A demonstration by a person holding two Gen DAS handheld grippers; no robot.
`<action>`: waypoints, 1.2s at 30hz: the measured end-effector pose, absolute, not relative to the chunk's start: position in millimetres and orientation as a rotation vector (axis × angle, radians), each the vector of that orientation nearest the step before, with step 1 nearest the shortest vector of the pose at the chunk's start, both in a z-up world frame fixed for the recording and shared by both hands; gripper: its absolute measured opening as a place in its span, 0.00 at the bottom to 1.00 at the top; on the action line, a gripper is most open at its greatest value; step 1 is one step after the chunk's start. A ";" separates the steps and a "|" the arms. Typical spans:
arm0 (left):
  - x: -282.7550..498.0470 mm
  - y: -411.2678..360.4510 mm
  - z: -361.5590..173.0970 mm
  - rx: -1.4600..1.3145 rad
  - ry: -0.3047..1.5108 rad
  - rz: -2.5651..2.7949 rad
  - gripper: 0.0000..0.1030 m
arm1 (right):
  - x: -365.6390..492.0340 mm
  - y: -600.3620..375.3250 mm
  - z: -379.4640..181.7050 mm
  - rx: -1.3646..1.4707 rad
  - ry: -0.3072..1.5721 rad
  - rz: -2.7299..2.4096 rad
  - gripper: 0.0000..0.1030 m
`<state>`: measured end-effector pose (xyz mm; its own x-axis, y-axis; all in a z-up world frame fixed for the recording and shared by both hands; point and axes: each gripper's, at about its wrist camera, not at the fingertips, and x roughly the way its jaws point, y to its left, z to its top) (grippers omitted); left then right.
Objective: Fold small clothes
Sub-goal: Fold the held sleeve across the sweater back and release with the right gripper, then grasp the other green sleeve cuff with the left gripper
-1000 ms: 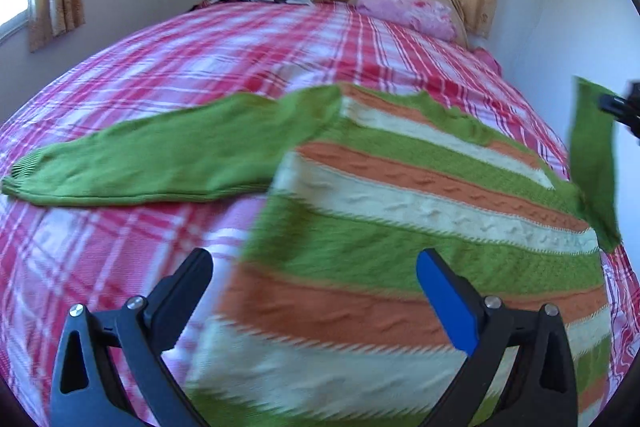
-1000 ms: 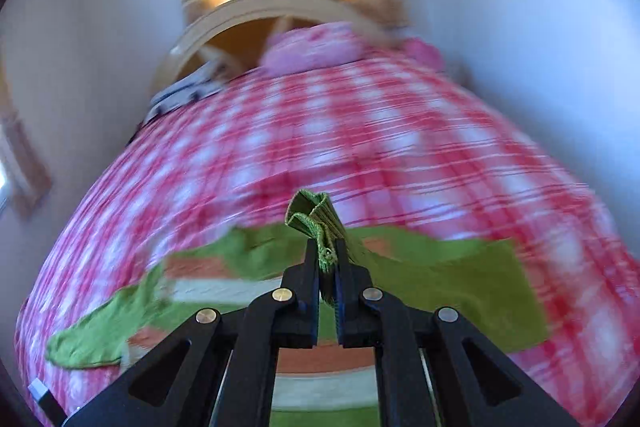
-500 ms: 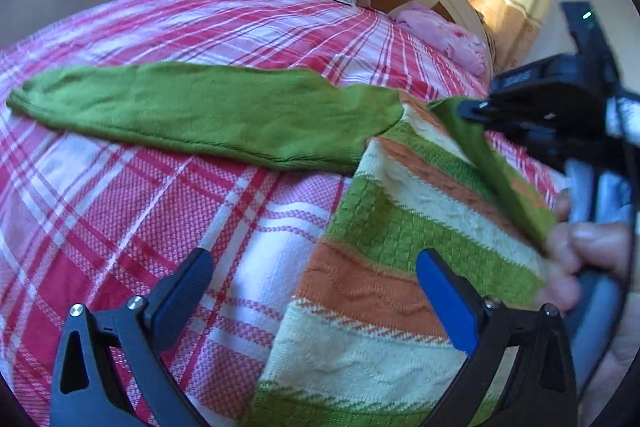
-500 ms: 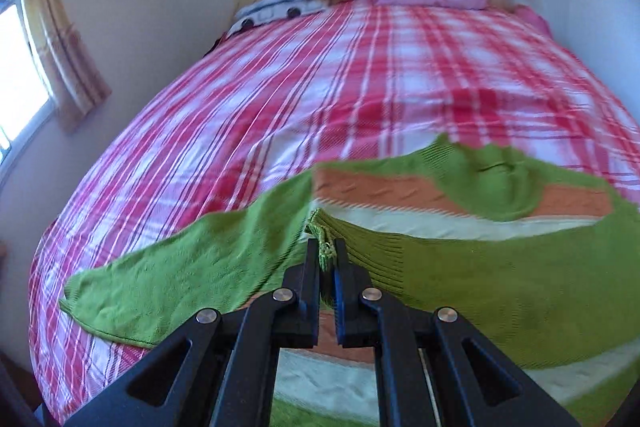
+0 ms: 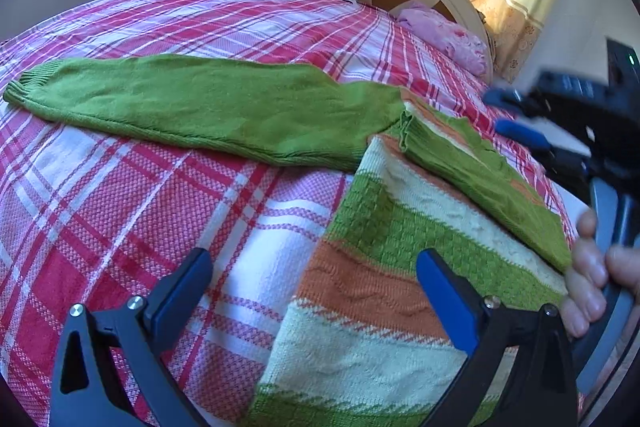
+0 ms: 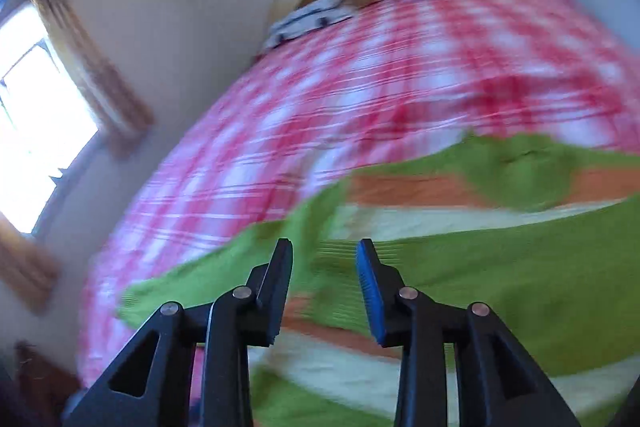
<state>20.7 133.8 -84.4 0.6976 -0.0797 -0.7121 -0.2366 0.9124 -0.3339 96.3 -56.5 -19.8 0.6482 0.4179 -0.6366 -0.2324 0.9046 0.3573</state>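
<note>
Striped knit sweater [image 5: 384, 291] lies flat on plaid bedspread [image 5: 132, 211]; one sleeve folded across its chest, other extends toward 9 o'clock. Right gripper [image 6: 323, 259] jaws just opened, nothing between. Left gripper [image 5: 316, 291] jaws wide apart, empty.

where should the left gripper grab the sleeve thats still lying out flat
Grip the ribbed cuff of the outstretched sleeve, coming from its far left end. That end lies free on the bedspread, so it can swing across the sweater. The left gripper is open.
</note>
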 end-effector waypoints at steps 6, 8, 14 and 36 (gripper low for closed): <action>23.7 131.9 -85.7 -0.394 0.818 0.102 1.00 | 95.3 -62.6 -65.6 0.220 0.895 0.305 0.33; 24.6 131.9 -86.7 -0.393 0.826 0.103 1.00 | 94.7 -65.1 -79.8 0.219 0.884 0.289 0.33; 24.7 131.5 -87.6 -0.389 0.836 0.102 1.00 | 75.5 -56.3 -60.8 0.129 0.808 0.253 0.34; -29.2 341.5 -43.5 -0.724 0.550 0.542 1.00 | 10.6 -110.4 -80.6 0.213 0.744 0.216 0.52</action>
<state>-29.2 341.5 -43.5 0.7286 0.2656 -0.6313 -0.6276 0.6279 -0.4602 10.6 -110.4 -80.6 0.7157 0.2689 -0.6446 -0.1188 0.9563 0.2670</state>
